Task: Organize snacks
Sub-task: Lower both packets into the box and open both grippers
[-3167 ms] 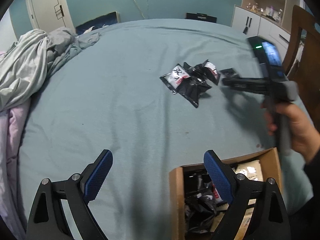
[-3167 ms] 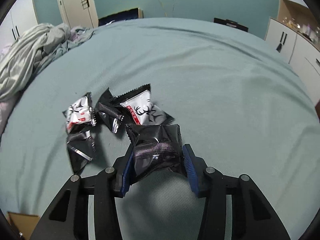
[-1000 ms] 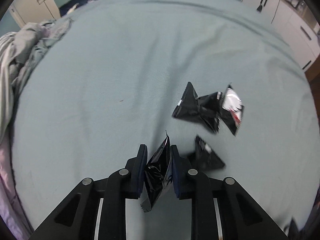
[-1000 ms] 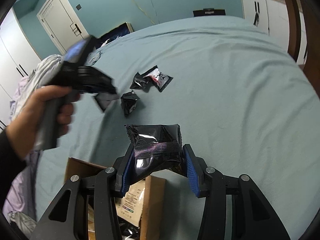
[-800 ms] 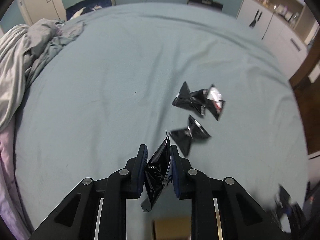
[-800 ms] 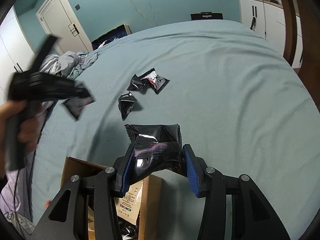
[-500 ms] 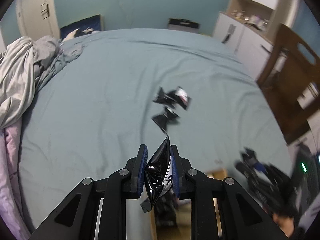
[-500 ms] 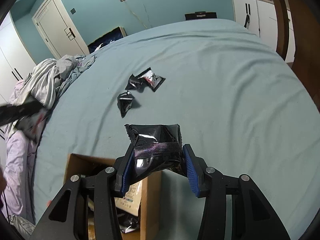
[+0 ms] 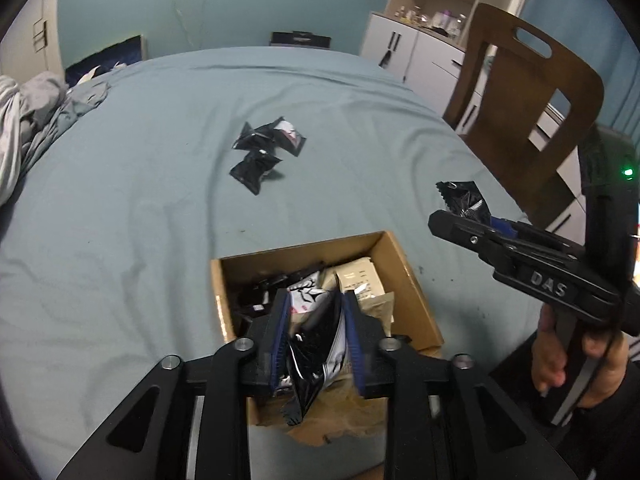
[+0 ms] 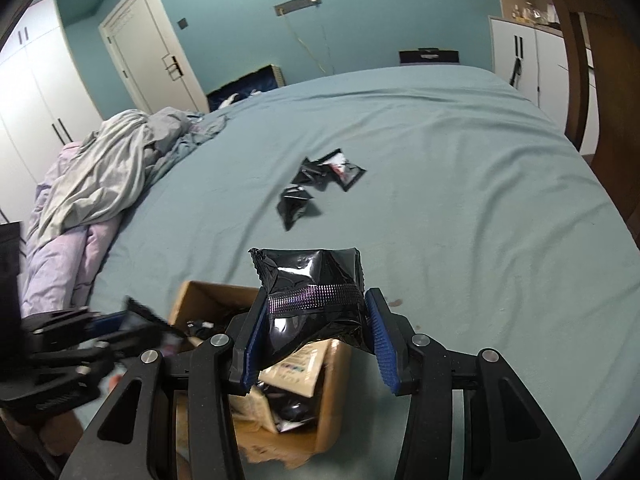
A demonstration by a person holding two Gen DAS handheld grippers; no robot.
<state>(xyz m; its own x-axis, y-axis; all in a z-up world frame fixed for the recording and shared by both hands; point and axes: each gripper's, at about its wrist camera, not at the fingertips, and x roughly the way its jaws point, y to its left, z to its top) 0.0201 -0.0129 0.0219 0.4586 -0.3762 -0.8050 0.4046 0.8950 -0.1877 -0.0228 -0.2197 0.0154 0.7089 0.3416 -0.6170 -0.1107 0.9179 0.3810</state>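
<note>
Left wrist view: the left tool [image 9: 316, 338] hangs over an open brown cardboard box [image 9: 412, 276] that sits on a bed with a teal-grey sheet [image 9: 140, 208]. Its jaws are opening, with a glossy black-and-white foil snack packet [image 9: 318, 356] standing on edge between the blue pads; the right pad appears to have come off it, the left side is hard to judge. The box already holds black packets and beige paper packets [image 9: 356, 280]. Further up the sheet lies a small cluster of loose black snack packets [image 9: 266, 150], one showing a white-and-red face. At the right edge a hand [image 9: 576, 364] holds the right tool [image 9: 466, 214], which carries a crinkled black foil packet [image 9: 464, 198] beside the box. A brown wooden chair [image 9: 528, 92] and white cabinets [image 9: 404, 52] stand beyond the bed. Right wrist view: the right tool [image 10: 316, 332] is clamped on the crinkled black foil packet [image 10: 312, 300], both blue pads pressing its sides, held above the far corner of the cardboard box [image 10: 332, 408]. The left tool [image 10: 132, 326] shows blurred at the lower left, over the box's near side. The loose black snack packets [image 10: 316, 184] lie mid-bed, well apart from the box. A rumpled grey and lilac heap of bedding [image 10: 100, 184] lies at the left, before a white door [image 10: 148, 52].
</note>
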